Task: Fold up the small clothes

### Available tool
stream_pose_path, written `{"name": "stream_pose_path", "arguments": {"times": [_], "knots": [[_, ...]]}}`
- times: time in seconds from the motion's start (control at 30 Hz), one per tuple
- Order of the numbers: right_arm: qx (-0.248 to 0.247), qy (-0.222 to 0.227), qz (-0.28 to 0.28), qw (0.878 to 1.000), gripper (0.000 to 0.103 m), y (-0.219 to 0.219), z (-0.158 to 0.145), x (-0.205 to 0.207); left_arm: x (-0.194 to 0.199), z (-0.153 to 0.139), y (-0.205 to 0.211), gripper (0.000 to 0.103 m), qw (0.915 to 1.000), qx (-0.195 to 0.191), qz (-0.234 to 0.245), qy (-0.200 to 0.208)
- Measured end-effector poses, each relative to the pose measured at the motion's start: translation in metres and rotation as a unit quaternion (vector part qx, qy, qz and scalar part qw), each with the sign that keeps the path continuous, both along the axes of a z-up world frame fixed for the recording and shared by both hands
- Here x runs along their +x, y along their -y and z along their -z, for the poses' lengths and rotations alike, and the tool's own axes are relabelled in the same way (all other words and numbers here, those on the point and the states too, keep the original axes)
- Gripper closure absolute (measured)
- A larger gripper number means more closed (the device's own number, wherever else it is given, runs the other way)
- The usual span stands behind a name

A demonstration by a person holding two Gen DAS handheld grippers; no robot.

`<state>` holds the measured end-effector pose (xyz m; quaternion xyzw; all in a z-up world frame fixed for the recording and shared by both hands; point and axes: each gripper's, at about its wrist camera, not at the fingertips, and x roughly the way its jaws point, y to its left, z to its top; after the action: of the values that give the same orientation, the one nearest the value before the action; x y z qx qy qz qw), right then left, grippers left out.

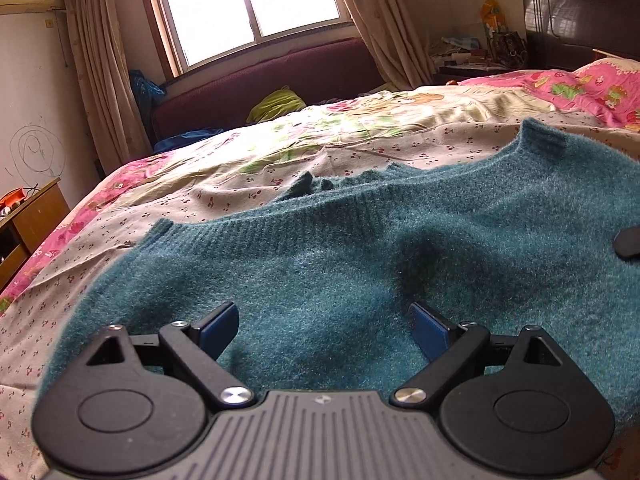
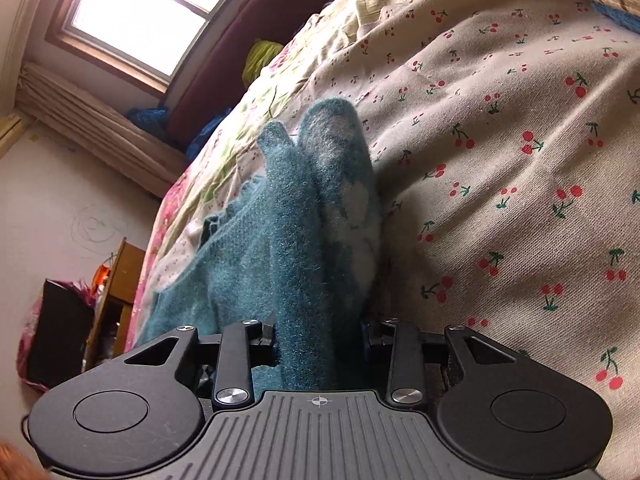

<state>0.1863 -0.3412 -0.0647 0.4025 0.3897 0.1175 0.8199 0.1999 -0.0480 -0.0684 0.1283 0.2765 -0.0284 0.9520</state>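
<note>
A fuzzy teal sweater (image 1: 360, 248) lies spread on the cherry-print bed sheet (image 1: 240, 184), its ribbed hem running across the middle of the left wrist view. My left gripper (image 1: 324, 332) is open just over the sweater's near part, blue pads (image 1: 218, 334) wide apart with the knit showing between them. In the right wrist view my right gripper (image 2: 320, 336) is shut on a bunched fold of the sweater (image 2: 288, 220), which stands up from the sheet (image 2: 500, 160) and shows a pale patch. A black fingertip (image 1: 629, 242) of that gripper shows at the right edge.
A pink flowered quilt (image 1: 592, 84) lies at the head of the bed below a dark headboard (image 1: 580, 12). Beyond the bed's far edge are a maroon bench (image 1: 272, 76) with a yellow-green garment (image 1: 276, 105), and a window. A wooden cabinet (image 1: 28, 224) stands left.
</note>
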Motion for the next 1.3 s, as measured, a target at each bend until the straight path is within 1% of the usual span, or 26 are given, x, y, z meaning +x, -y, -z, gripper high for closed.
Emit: {"name": "stream_pose_path", "arguments": {"times": [0.13,0.27,0.33,0.4,0.43,0.5,0.57,0.63,0.67,0.7,0.77,0.83,0.93,1.0,1.07,1.17,1.3], "knots": [[-0.004,0.001,0.000,1.000,0.071,-0.007,-0.025,0.003,-0.013,-0.002,-0.013,0.002,0.9997,-0.011,0.020,0.007],[-0.033,0.004,-0.003,0.999,0.071,-0.020,-0.049,0.004,-0.023,-0.008,-0.031,0.003,0.9984,-0.042,0.014,0.035],[-0.042,-0.006,-0.001,0.999,0.072,-0.024,-0.057,0.006,-0.019,-0.001,-0.035,0.003,0.9983,-0.050,0.015,0.026],[-0.044,-0.013,0.006,0.999,0.072,-0.025,-0.062,0.008,-0.017,0.009,-0.038,0.003,0.9970,-0.076,0.010,0.011],[-0.056,-0.016,0.010,0.998,0.073,-0.028,-0.065,0.011,-0.017,0.011,-0.037,0.004,0.9966,-0.082,0.008,0.010],[-0.070,-0.027,0.021,0.997,0.073,-0.032,-0.067,0.013,-0.018,0.011,-0.031,0.008,0.9971,-0.073,0.015,0.013],[-0.066,-0.035,0.029,0.997,0.073,-0.034,-0.069,0.013,-0.019,0.010,-0.028,0.010,0.9970,-0.070,0.028,0.015],[-0.078,-0.038,0.034,0.996,0.074,-0.039,-0.075,0.010,-0.017,0.005,-0.033,0.012,0.9957,-0.083,0.041,0.011],[-0.089,-0.038,0.035,0.995,0.074,-0.042,-0.080,0.010,-0.015,0.002,-0.039,0.012,0.9941,-0.097,0.046,0.008],[-0.098,-0.037,0.035,0.994,0.074,-0.047,-0.085,0.010,-0.012,-0.002,-0.046,0.014,0.9922,-0.115,0.048,0.008],[-0.112,-0.034,0.034,0.993,0.074,-0.059,-0.098,0.014,-0.009,-0.007,-0.060,0.015,0.9888,-0.146,0.030,0.011],[-0.124,-0.028,0.033,0.991,0.074,-0.072,-0.112,0.019,-0.006,-0.006,-0.073,0.015,0.9861,-0.165,0.017,0.013],[-0.132,-0.022,0.038,0.990,0.074,-0.092,-0.126,0.026,0.001,0.005,-0.081,0.014,0.9840,-0.177,0.015,-0.007],[-0.137,-0.020,0.038,0.990,0.074,-0.105,-0.130,0.028,0.003,0.010,-0.078,0.014,0.9847,-0.173,0.017,-0.009],[-0.148,-0.019,0.037,0.988,0.074,-0.120,-0.134,0.032,0.002,0.011,-0.077,0.014,0.9850,-0.171,0.019,-0.010],[-0.149,-0.013,0.039,0.988,0.074,-0.141,-0.140,0.037,0.006,0.011,-0.080,0.014,0.9828,-0.183,0.022,-0.017],[-0.160,-0.001,0.021,0.987,0.074,-0.177,-0.149,0.043,0.006,0.013,-0.083,0.013,0.9807,-0.193,0.024,-0.020]]}}
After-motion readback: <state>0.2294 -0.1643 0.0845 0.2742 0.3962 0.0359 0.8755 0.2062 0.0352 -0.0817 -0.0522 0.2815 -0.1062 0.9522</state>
